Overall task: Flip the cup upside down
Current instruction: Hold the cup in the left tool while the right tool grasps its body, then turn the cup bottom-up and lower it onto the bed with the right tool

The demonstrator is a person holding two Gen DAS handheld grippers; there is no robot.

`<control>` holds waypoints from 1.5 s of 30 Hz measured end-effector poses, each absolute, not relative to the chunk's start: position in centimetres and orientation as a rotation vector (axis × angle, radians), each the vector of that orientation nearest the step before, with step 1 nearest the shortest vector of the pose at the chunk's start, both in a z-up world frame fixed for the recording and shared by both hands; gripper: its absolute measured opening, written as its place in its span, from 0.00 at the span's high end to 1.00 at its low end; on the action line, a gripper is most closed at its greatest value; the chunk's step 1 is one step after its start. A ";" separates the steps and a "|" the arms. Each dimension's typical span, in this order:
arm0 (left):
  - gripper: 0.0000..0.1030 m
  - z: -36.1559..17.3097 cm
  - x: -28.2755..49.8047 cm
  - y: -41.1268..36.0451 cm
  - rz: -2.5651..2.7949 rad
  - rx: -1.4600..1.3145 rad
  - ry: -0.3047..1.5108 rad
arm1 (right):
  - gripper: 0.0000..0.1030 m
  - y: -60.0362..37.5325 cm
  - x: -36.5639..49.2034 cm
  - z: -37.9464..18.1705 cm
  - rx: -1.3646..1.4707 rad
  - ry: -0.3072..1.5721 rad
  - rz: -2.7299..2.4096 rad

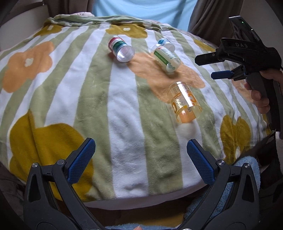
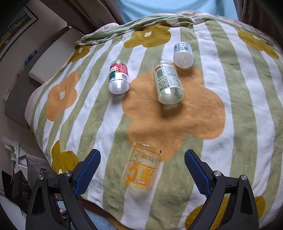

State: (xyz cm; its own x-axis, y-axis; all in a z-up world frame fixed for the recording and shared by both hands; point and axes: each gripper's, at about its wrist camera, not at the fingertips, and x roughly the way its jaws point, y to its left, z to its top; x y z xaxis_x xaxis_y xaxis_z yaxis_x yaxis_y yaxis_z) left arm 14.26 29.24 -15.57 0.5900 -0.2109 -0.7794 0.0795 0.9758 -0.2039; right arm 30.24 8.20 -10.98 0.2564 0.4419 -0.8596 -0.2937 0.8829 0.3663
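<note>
Several clear plastic cups stand upside down on a flowered striped blanket (image 1: 123,99). The orange-labelled cup (image 1: 184,102) is nearest; in the right wrist view it (image 2: 141,169) sits between and just beyond my right gripper's (image 2: 142,165) open fingers. The green-labelled cup (image 1: 166,58) (image 2: 168,83), the red-and-green cup (image 1: 122,48) (image 2: 118,78) and a small white-and-blue cup (image 1: 166,43) (image 2: 183,54) stand farther back. My left gripper (image 1: 140,152) is open and empty above the blanket's near edge. The right gripper also shows in the left wrist view (image 1: 207,66), open, right of the cups.
A person in a light blue shirt (image 1: 141,10) sits behind the blanket. Brown curtains (image 1: 212,17) hang at the back. A blue towel (image 1: 247,168) lies under the blanket's near edge. Shelves and clutter (image 2: 17,159) stand at the left in the right wrist view.
</note>
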 end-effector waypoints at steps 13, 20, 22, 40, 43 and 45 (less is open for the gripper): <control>0.00 -19.4 14.1 29.6 -0.206 -0.190 0.936 | 0.22 12.7 34.9 -18.8 0.036 1.537 0.372; 0.00 -20.5 14.2 29.9 -0.213 -0.225 0.938 | 0.45 12.2 35.3 -19.6 0.109 1.588 0.389; 0.00 -20.7 14.2 30.0 -0.205 -0.226 0.935 | 0.45 11.9 35.2 -19.5 0.137 1.580 0.386; 0.00 -20.4 13.0 31.5 -0.174 -0.288 0.863 | 0.45 14.2 23.9 -14.8 -0.147 0.548 0.392; 0.00 -20.5 13.0 31.7 -0.173 -0.296 0.857 | 0.45 14.5 23.9 -15.8 -0.172 0.514 0.363; 0.00 -20.6 13.1 31.8 -0.175 -0.303 0.859 | 0.45 14.5 24.4 -16.3 -0.153 0.528 0.367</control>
State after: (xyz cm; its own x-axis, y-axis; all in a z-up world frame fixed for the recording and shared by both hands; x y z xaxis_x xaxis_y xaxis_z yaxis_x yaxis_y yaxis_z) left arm 13.06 31.82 -20.57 0.6427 -0.2717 -0.7164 0.0296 0.9431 -0.3311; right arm 24.40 14.50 -16.27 0.8009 0.3015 -0.5173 -0.3794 0.9239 -0.0489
